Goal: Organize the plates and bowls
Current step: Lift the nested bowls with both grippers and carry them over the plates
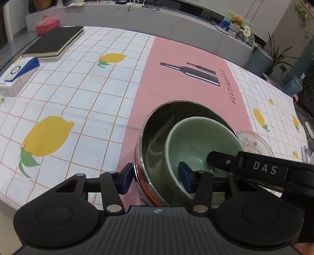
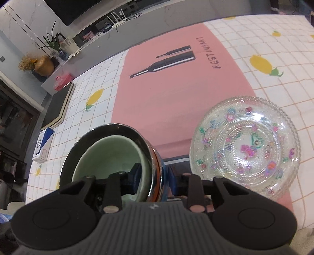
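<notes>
A pale green ceramic bowl (image 1: 198,141) sits nested inside a steel bowl (image 1: 157,121) on the pink placemat (image 1: 176,82). My left gripper (image 1: 155,177) straddles the near walls of both bowls, one blue pad outside the steel bowl and one inside the green bowl, with a gap at the outer pad. My right gripper (image 2: 156,176) straddles the same bowls' right walls (image 2: 151,155), one pad inside the green bowl (image 2: 109,153), one outside. Its finger also shows in the left wrist view (image 1: 225,160). A clear patterned glass plate (image 2: 245,149) lies to the right.
The table has a lemon-print checked cloth (image 1: 68,94). Dark notebooks (image 1: 53,42) and a blue-white box (image 1: 17,74) lie at the far left. A grey counter (image 1: 157,17) with clutter runs behind the table.
</notes>
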